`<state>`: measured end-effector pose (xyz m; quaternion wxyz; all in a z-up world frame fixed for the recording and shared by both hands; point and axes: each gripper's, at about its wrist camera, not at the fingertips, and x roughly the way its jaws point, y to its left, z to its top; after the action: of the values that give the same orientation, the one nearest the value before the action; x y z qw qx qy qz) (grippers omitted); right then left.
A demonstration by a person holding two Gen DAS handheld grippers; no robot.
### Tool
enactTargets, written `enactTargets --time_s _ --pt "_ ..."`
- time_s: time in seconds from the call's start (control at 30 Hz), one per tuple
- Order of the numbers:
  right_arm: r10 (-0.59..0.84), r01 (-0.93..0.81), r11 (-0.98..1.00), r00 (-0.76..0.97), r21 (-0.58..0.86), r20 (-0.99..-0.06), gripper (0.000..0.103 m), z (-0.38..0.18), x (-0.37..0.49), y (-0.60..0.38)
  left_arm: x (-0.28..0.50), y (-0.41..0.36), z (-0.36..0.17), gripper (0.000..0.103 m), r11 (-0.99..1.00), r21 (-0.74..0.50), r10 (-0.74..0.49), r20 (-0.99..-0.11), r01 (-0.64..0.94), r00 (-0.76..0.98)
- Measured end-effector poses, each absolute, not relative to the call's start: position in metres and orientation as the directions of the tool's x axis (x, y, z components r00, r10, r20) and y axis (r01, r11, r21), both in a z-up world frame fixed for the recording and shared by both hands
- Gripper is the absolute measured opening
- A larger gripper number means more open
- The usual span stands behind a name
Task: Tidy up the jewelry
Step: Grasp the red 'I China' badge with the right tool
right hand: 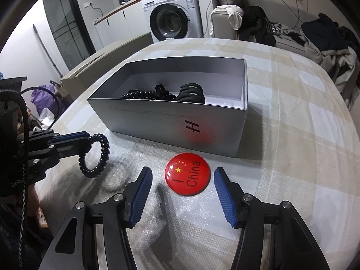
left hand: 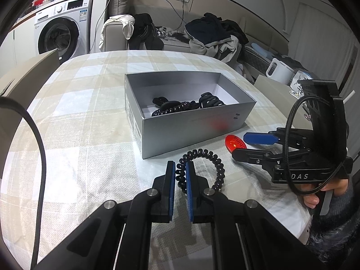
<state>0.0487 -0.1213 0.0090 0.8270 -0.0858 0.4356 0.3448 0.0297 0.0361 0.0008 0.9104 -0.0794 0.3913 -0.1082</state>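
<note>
My left gripper point(left hand: 180, 168) is shut on a black spiral hair tie point(left hand: 209, 157), whose loop hangs out to the right of the pads, just above the cloth. From the right wrist view the same left gripper point(right hand: 88, 138) holds the hair tie point(right hand: 102, 155). A red round badge point(right hand: 187, 173) printed "I China" lies flat on the cloth in front of the silver box point(right hand: 157, 117). My right gripper point(right hand: 183, 171) is open, one pad on each side of the badge, neither touching it. The box point(left hand: 191, 121) holds black hair clips point(left hand: 210, 100) and another spiral tie point(left hand: 171, 109).
A checked cloth point(left hand: 90, 117) covers the table. A cardboard box point(left hand: 27, 72) stands off its left edge. Behind are a washing machine point(left hand: 60, 29) and a sofa heaped with clothes point(left hand: 211, 33). A white jug point(left hand: 280, 69) sits at the far right.
</note>
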Motion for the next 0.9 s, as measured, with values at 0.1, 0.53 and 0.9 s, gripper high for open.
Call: enactTargets --time_s 0.1,0.53,0.9 --pt "0.481 -0.643 0.753 0.396 0.137 -0.782 0.052 0.009 0.047 -0.120 0.030 0.036 0.000 0.004 0.965 -0.228 -0.257 -0.697 0.132 0.670" --pt "0.400 -0.648 0.761 0.471 -0.002 -0.786 0.042 0.006 0.038 -0.110 0.030 0.038 0.000 0.004 0.966 -0.226 -0.252 -0.698 0.128 0.671" --pt "0.419 -0.661 0.751 0.456 0.017 -0.785 0.040 0.005 0.035 -0.114 0.025 0.036 0.008 0.004 0.966 -0.218 -0.250 -0.685 0.135 0.685"
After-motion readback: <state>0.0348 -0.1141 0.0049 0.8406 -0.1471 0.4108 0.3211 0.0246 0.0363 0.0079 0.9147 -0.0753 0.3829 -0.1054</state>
